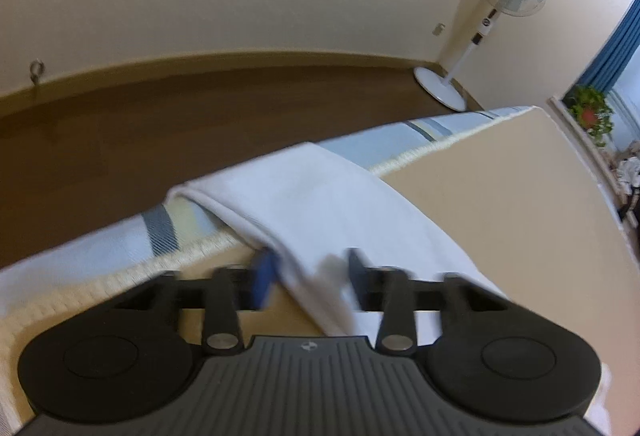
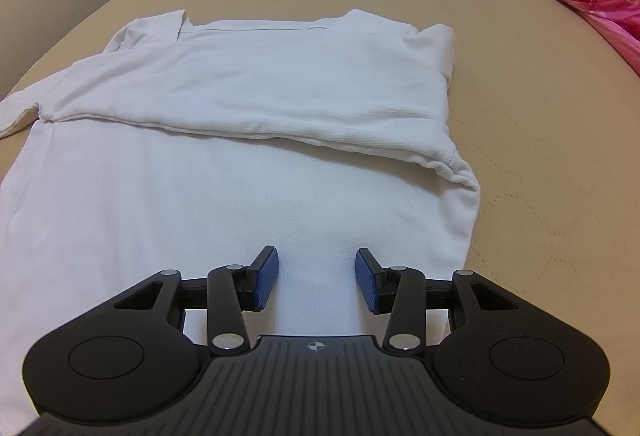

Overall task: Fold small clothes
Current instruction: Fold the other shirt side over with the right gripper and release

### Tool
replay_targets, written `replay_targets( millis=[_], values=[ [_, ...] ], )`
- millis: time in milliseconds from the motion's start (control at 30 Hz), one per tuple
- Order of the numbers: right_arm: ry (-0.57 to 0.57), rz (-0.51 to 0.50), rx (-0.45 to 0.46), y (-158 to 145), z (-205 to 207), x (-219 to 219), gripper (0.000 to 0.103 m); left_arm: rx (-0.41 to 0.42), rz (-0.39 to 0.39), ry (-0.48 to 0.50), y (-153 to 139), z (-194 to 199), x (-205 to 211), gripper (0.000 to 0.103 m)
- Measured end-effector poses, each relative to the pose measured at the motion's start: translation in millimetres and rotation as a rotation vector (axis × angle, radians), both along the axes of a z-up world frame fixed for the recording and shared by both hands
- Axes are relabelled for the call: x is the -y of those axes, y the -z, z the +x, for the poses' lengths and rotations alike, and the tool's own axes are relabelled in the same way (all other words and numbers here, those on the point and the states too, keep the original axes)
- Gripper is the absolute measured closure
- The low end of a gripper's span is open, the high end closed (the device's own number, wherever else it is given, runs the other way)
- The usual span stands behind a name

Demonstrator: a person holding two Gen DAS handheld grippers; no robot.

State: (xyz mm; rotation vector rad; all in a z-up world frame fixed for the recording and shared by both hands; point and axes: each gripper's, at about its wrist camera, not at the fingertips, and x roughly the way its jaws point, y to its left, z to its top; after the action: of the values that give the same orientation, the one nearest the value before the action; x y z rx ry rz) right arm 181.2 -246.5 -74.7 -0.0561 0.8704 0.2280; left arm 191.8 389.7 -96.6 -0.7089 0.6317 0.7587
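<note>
Left tongs (image 1: 308,282) spread, white shirt (image 1: 320,204) sleeve between pads, seemingly ungripped (blurred). Right tongs (image 2: 316,278) released over shirt.

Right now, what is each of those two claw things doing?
Left gripper: open, white garment draped between its fingers.
Right gripper: open, empty, over the white garment.

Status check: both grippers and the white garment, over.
Left gripper open, a white fabric strip between blurred pads. Right gripper open, empty, over the white cotton garment, part-folded on the tan mattress. Nothing in the way.
</note>
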Motion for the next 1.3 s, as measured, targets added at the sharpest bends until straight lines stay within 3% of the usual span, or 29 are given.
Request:
replay_targets(
  millis=[33,67,167,300,400,500,600,700,733,767,833,900,967,1000,1067,1133,1200,1300],
  values=[
    [0.0,0.001,0.0,0,0,0,0.058,-0.004,0.015,-0.004,1,1,-1,0.094],
    [0.0,0.001,0.0,0,0,0,0.058,0.003,0.024,-0.003,0,1,-2,0.098],
    [0.0,0.001,0.0,0,0,0,0.058,0.009,0.082,0.011,-4,6,3,0.099],
    [-0.001,-0.001,-0.001,0,0,0,0.058,0.047,0.224,0.06,-27,14,26,0.1],
    [0.001,0.004,-0.002,0,0,0,0.057,0.082,0.33,0.154,-50,32,62,0.1],
    [0.0,0.005,-0.001,0,1,0,0.056,0.158,0.409,0.314,-80,58,132,0.1],
    [0.0,-0.008,0.001,-1,1,-1,0.055,0.272,0.453,0.529,-109,76,230,0.1],
    [0.0,-0.007,0.0,-2,1,-1,0.055,0.364,0.426,0.83,-122,77,337,0.098],
    [0.001,-0.005,-0.001,-3,1,0,0.055,0.37,0.389,0.951,-121,75,371,0.085],
    [0.0,-0.004,-0.001,-3,1,1,0.055,0.362,0.356,1.054,-118,72,398,0.062],
    [-0.001,0.002,-0.002,-4,1,3,0.056,0.365,0.371,1.166,-104,54,438,0.055],
    [0.01,0.02,-0.003,-5,0,8,0.057,0.343,0.389,1.191,-82,37,453,0.055],
    [0.028,0.041,-0.001,-7,-1,13,0.058,0.28,0.362,1.172,-48,24,447,0.055],
    [0.041,0.059,0.011,-10,-2,16,0.063,0.237,0.369,1.156,-31,16,442,0.055],
    [0.068,0.12,0.048,-18,-4,24,0.08,0.154,0.44,1.132,3,0,432,0.056],
    [0.102,0.206,0.084,-27,-5,32,0.085,0.112,0.519,1.099,32,-16,419,0.056],
    [0.137,0.292,0.12,-35,-4,42,0.084,0.205,0.517,1.065,40,-31,402,0.056],
    [0.199,0.391,0.166,-43,4,57,0.083,0.188,0.56,0.995,51,-31,405,0.056]
  ],
)
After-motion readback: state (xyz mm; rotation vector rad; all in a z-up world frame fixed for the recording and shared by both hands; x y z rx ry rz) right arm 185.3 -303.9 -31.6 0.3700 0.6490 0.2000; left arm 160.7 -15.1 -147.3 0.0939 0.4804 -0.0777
